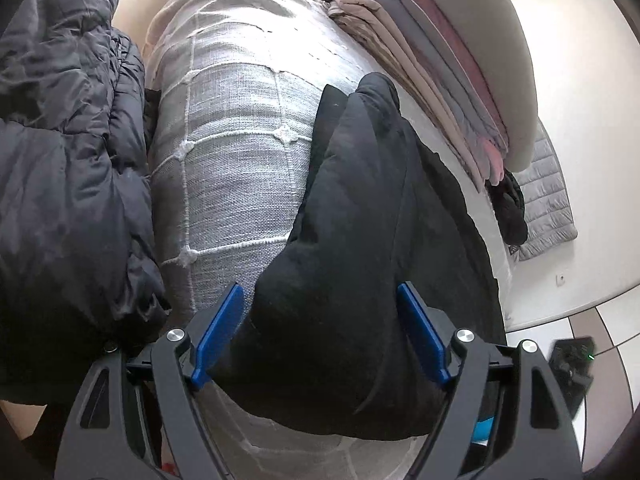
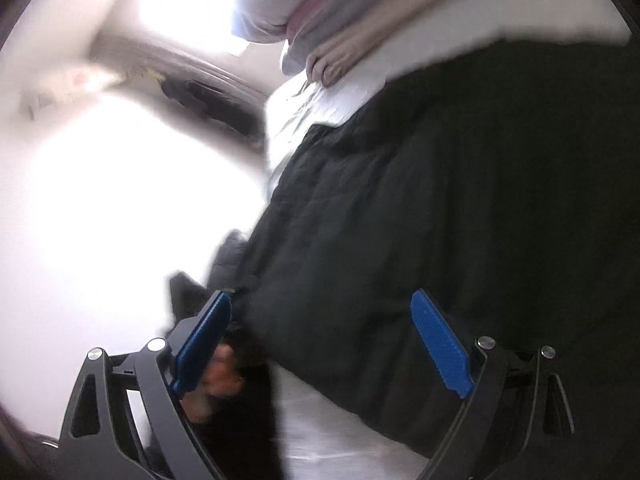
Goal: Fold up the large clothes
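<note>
**Helper:** How far along are you with the folding?

**Me:** I think I am in the middle. A big soft black garment lies on the bed, on the pale grey woven bedspread with white stitched squares. It looks doubled over into a long thick shape, but it is not a neat flat pile yet. So some folding seems done, and I still have to tidy it up.

**Helper:** What are your claws doing?

**Me:** My left claw is spread wide. The black garment sits between its blue pads, and the cloth may brush them, but I do not see them squeezing it. My right claw is spread wide too. It hangs over the dark cloth and grips nothing that I can see.

**Helper:** Is there more to fold?

**Me:** Yes, I think so. A puffy dark quilted jacket lies crumpled at the left side of the bed. A stack of folded pink, beige and grey clothes is already done at the far side.

**Helper:** What can't you see well?

**Me:** The right camera is very blurry, and bright light washes out its left half. I cannot find the garment's sleeves or collar. The near end of it hides under my claw.
</note>
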Available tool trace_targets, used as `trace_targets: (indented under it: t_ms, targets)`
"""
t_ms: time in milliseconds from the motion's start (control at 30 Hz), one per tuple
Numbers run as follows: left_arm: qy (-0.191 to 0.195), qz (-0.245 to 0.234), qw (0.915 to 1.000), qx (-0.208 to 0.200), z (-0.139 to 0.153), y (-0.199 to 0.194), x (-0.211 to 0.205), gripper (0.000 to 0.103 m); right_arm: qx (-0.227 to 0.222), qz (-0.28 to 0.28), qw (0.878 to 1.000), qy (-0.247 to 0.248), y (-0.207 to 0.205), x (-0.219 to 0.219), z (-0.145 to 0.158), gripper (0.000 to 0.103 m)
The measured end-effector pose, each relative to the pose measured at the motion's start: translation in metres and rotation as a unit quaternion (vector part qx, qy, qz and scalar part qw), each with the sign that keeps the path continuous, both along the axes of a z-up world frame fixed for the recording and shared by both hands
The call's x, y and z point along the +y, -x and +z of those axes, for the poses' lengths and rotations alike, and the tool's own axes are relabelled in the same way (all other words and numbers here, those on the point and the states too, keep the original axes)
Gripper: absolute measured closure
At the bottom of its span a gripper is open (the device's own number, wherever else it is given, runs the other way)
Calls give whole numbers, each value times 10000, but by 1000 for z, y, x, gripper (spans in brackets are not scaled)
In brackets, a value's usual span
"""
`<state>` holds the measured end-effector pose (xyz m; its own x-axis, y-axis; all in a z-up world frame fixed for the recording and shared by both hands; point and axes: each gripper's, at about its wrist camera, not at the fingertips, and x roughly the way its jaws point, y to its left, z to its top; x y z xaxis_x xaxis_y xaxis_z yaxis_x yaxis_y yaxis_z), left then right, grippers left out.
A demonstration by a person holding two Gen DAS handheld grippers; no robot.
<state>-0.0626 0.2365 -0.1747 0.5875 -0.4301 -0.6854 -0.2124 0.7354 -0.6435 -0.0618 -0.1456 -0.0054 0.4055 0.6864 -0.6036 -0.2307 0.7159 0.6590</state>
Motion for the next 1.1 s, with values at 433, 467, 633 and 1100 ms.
trace_targets:
  t_ms: [433, 467, 633, 1100]
  targets:
    - [-104, -63, 9993, -368, 13, 2, -7, 54, -179, -555, 9613, 2693, 6, 16, -28, 12]
    - [-93, -56, 9993, -364, 13, 2, -7, 55, -437, -761, 9622, 2578, 12, 13, -19, 12]
    - [-145, -49, 9988, -467, 17, 5, -8, 60, -212, -438, 9487, 3123, 6, 29, -50, 9]
    - [-254, -17, 9915, -1278, 77, 18, -26, 67, -247, -531, 9526, 2986, 18, 20, -48, 9]
